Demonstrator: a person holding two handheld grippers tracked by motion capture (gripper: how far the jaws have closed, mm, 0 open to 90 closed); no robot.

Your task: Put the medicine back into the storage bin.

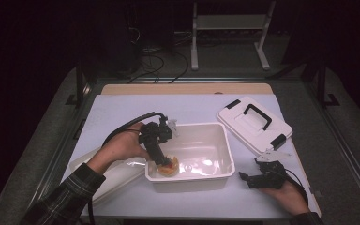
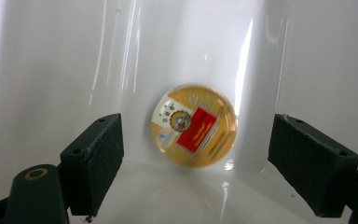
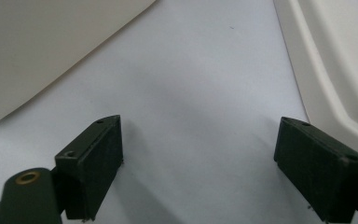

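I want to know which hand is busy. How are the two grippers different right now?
The left gripper reaches down into the white bin, while the right gripper rests outside it on the table. The left gripper has a round orange packet lying loose between its pads; the right gripper has nothing but bare table between its own. Both are black, hand-held, and have their jaws open wide.
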